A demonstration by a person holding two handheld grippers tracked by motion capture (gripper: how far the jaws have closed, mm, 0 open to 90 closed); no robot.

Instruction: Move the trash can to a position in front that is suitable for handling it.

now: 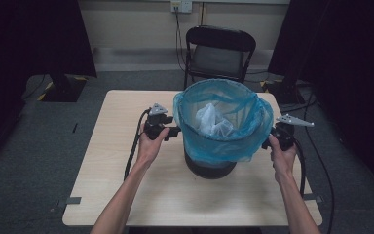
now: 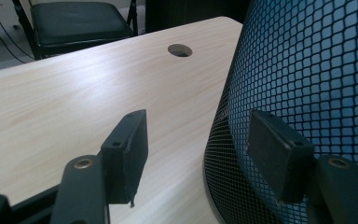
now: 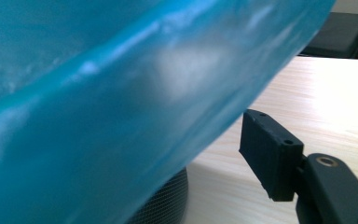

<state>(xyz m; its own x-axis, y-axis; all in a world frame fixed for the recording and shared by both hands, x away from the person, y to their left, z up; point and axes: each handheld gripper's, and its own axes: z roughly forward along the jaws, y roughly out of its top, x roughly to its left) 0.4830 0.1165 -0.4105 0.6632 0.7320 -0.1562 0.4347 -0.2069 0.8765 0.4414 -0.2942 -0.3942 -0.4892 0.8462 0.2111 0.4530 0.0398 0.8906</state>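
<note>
A: Bin [image 1: 209,165] location?
B: Mid-surface [image 1: 126,195], between both hand-held grippers. Left hand-held gripper [image 1: 174,130] released, one jaw against the mesh; right hand-held gripper [image 1: 267,142] at the bag's [image 1: 224,146] overhang, grip state untellable.
A: Counts?
B: One bin, one blue bag, one white wad [image 1: 212,122] inside.
A: Surroundings?
B: One chair [image 1: 219,53] behind; bag hides the right's second jaw.
</note>
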